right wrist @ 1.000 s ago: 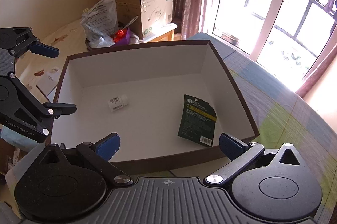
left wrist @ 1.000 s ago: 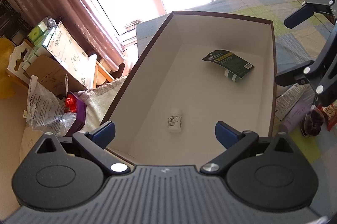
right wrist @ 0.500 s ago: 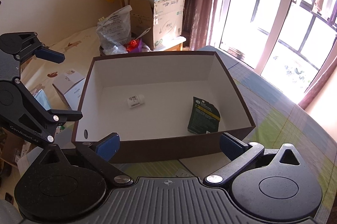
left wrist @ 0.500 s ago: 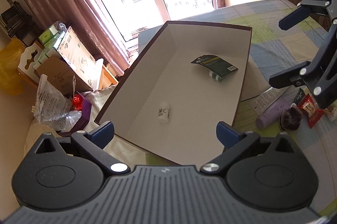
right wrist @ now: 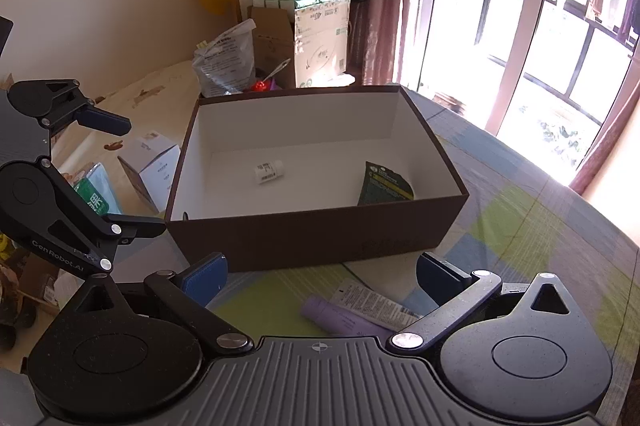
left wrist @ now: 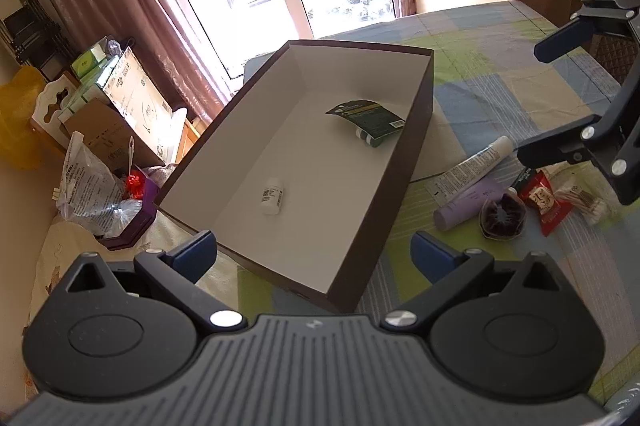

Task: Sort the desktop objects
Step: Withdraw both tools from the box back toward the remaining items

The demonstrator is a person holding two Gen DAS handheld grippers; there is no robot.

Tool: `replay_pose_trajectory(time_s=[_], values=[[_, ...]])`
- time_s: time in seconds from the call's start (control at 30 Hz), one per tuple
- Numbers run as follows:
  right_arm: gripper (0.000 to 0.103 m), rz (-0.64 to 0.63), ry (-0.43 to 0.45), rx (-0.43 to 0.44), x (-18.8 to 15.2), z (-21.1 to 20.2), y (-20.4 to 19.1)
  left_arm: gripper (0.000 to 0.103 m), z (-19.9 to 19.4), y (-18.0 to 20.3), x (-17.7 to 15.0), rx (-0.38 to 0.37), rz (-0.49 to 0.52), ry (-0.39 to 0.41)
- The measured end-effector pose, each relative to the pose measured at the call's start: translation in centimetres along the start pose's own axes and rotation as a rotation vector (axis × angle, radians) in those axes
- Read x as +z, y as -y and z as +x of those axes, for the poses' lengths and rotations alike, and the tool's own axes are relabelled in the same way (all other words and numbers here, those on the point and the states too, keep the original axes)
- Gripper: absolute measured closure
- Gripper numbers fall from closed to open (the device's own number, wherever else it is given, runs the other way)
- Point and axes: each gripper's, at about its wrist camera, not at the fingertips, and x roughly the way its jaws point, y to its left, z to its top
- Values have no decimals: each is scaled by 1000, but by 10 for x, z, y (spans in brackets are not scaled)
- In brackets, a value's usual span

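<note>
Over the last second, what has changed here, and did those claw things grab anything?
Both grippers drew back and up from the brown box, so the purple tube, white tube and red packet beside it came into view. Nothing was grabbed: the left gripper and right gripper stayed open and empty. The small white bottle and dark green pouch lie in the box as before.

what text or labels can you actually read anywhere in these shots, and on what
"GenRobot.AI": on the body of the left gripper, seen in the right wrist view.
"40" with more print, upside down: on the flap of the cardboard carton.
Too small or blurred to read: the small white bottle label, the dark green packet, the white tube, the red sachet, the green pack.
</note>
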Motion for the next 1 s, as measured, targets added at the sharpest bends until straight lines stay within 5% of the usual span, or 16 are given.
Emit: replay_pose_trajectory(time_s=[0.57,1.0], values=[[0,185,-42,-93,-98,-60,34,1,-3,55,-19,-90,-19,16],[0,519,-32,-232,-169,-71,66,1,23,94,-35,-195,-1,-15]])
